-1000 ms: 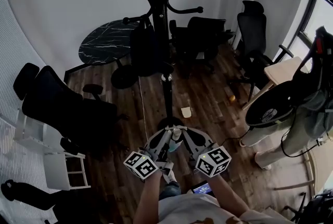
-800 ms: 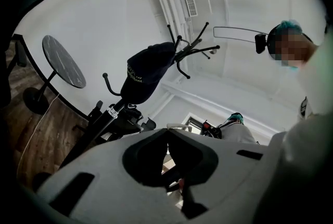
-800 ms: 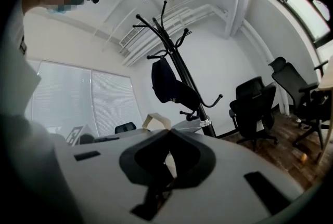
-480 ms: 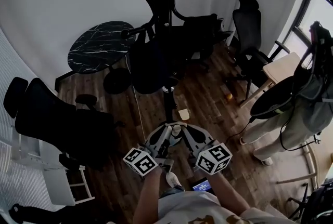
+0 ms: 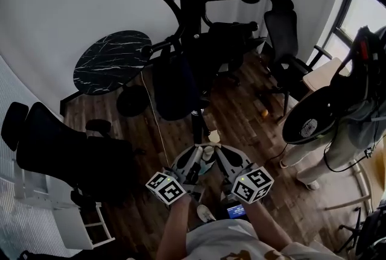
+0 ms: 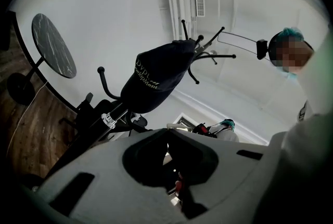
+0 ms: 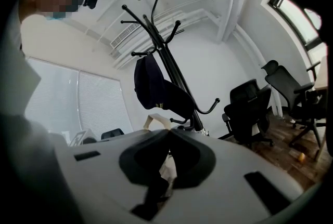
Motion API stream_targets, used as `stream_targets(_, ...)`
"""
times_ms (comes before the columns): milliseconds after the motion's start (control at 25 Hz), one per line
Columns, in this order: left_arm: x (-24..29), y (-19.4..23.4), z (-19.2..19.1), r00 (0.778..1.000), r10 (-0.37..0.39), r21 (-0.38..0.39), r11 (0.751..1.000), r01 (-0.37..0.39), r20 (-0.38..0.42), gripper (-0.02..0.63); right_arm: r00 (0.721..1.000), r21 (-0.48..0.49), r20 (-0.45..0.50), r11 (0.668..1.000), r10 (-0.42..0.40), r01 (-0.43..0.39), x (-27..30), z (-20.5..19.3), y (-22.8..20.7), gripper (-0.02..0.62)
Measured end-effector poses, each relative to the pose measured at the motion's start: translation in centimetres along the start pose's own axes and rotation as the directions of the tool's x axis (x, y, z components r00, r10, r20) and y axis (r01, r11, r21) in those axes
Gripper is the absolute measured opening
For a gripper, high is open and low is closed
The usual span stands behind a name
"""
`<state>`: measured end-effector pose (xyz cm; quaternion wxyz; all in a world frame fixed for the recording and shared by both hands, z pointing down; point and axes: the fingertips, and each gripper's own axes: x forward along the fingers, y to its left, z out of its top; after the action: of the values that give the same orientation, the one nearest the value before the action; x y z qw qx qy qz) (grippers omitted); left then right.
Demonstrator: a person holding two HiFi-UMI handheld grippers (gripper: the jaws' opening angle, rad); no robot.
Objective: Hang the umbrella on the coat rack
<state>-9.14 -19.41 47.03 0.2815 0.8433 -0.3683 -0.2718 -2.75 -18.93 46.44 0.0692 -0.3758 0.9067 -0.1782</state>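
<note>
Both my left gripper [image 6: 167, 133] and right gripper [image 7: 169, 133] are closed tip to tip with nothing in them, sitting side by side down low. The umbrella [image 6: 156, 80] hangs on the rack [image 5: 192, 23], ahead and above. My worry is that it looks loosely hung, so bumping the pole could drop it. The thin cord [image 5: 154, 111] running down toward my tools could also snag. The head view only shows a dark blob, while the left gripper view shows its white lettering and its top among the hooks.
</note>
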Motion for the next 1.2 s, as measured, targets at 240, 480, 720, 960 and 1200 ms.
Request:
stream_targets(240,0.8,0.8,1.0,1.000,-0.005,0.000,1.000,0.005,0.001,0.021,1.000,0.001,0.008,1.000,0.001,-0.001,1.4,0.4,-0.3,0.015)
stream_targets(480,1.9,1.7,1.0,1.000,-0.001,0.000,1.000,0.001,-0.002,0.021,1.000,0.016,0.011,1.000,0.009,-0.009,2.2,0.7,-1.3,0.015)
stream_targets(720,2.7,2.8,1.6,1.000,0.012,-0.002,1.000,-0.012,0.000,0.021,1.000,0.026,0.007,1.000,0.013,-0.013,3.6,0.8,-2.4,0.015)
stream_targets(960,3.0,3.5,1.4,1.000,0.013,0.008,1.000,-0.013,-0.013,0.021,1.000,0.028,-0.004,1.000,0.011,-0.011,4.3,0.6,-2.3,0.015)
stream_targets(1200,3.2,4.0,1.5,1.000,0.020,0.002,1.000,-0.020,-0.022,0.021,1.000,0.038,-0.014,0.999,0.000,0.000,4.5,0.3,-3.0,0.015)
